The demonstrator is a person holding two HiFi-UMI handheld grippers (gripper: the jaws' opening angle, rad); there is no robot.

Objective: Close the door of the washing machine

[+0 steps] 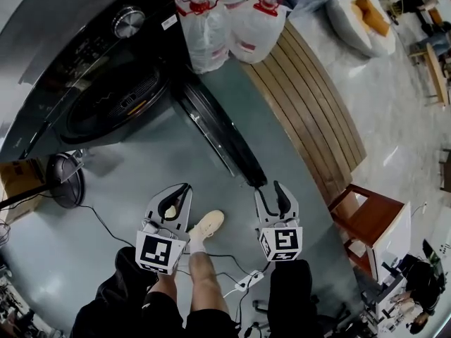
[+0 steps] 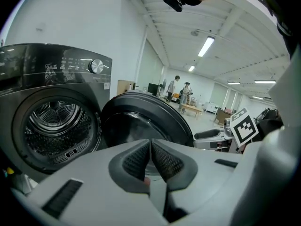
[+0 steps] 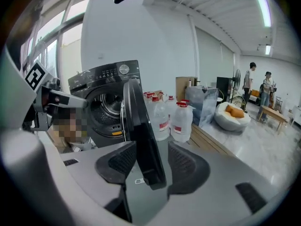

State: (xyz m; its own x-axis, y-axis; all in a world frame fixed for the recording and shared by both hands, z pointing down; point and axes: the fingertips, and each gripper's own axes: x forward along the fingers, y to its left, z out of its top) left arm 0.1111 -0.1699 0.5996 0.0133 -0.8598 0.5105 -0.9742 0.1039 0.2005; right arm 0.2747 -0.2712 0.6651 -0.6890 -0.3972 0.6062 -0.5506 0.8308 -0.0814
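The dark washing machine (image 1: pixel 84 62) stands at the upper left of the head view, its drum (image 1: pixel 116 104) exposed. Its round door (image 1: pixel 218 136) is swung wide open, and the free edge reaches toward me. My right gripper (image 1: pixel 276 197) is open just right of that edge. In the right gripper view the door's edge (image 3: pixel 141 135) rises between the spread pads (image 3: pixel 186 161), and neither pad presses on it. My left gripper (image 1: pixel 173 206) hangs lower left of the door, jaws shut and empty. In the left gripper view its pads (image 2: pixel 136 161) meet in front of the door's inner face (image 2: pixel 141 126).
Two large water jugs (image 1: pixel 204 27) stand beside the machine. A slatted wooden bench (image 1: pixel 317 111) runs along the right, with a wooden stool (image 1: pixel 370 227) at its near end. A floor fan (image 1: pixel 63 178) sits at the left. A cable and power strip (image 1: pixel 246 280) lie by my shoe (image 1: pixel 206 225).
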